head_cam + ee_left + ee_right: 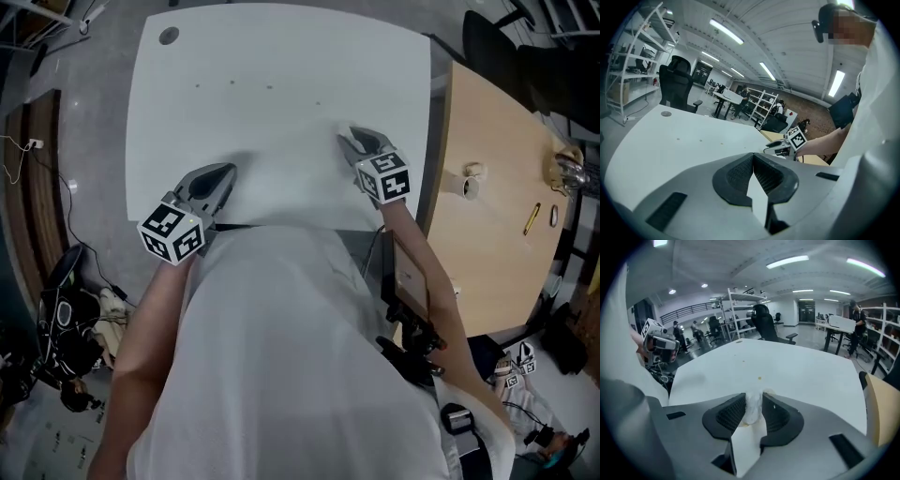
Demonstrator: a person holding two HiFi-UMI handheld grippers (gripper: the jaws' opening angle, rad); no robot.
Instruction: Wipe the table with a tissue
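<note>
Head view: we stand at the near edge of the white table (281, 66), one gripper in each hand, both over the near part of the top.

Right gripper (753, 401): the jaws stand narrow and clamp a crumpled white tissue (753, 411). The wad fills the gap between the two ribbed pads and bulges a little past the tips. The gripper is over the near right part of the table and tilts down toward it. We cannot tell whether the tissue touches the surface.

Left gripper (753, 157): the jaws are closed, the tips meet and nothing is between them. It is over the near left part of the table, well apart from the right gripper.

Table surface: a few small specks (232, 83) lie in a loose row on the far half. In the right gripper view, one yellowish speck (759, 378) lies just beyond the jaw tips. A round grommet (169, 36) sits in the far left corner.

Surroundings: a wooden table (487, 141) stands just right of the white one, with a roll of tape (469, 183) and a yellow pen (532, 217) on it. A black office chair (677, 82) stands beyond the far edge.
</note>
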